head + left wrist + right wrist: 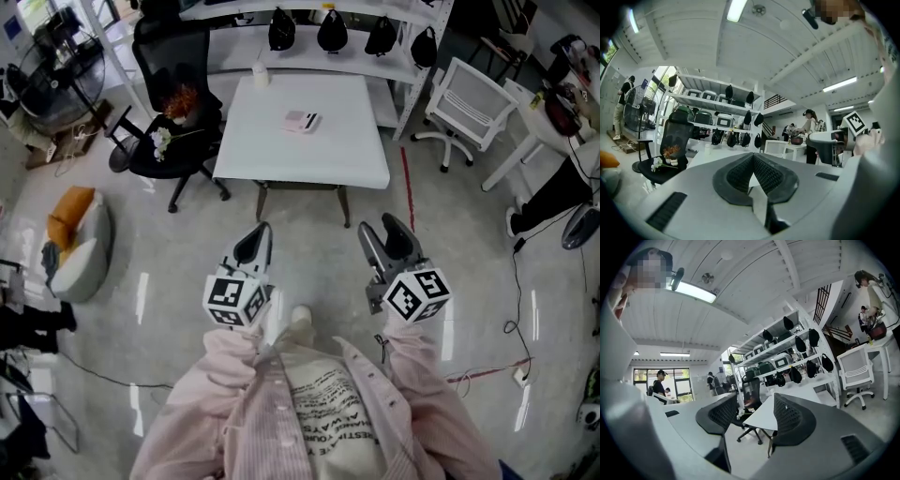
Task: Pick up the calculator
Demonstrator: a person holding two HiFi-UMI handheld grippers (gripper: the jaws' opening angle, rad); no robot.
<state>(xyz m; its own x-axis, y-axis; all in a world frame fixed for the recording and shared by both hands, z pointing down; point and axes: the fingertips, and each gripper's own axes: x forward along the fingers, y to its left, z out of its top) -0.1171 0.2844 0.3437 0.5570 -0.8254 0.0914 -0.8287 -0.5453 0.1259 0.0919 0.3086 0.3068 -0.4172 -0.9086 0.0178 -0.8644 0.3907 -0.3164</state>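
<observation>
Small pink flat calculator [302, 121] sits on the white square table [272, 155], well apart from both tools. Left gripper [253, 244] is pinched closed with nothing in it, right gripper [383, 236] is spread wide and empty.

A white table [319, 159] stands on the glossy grey floor [309, 211], straight ahead of the left gripper [251, 246] and the right gripper [389, 239] and well apart from both. A pink and white calculator [302, 121] lies flat on the tabletop, beyond the gap between the two tools. A small white cup [261, 74] stands at the far corner, on the left gripper's side. A red line [407, 178] runs along the floor beyond the right gripper, beside the table.
</observation>
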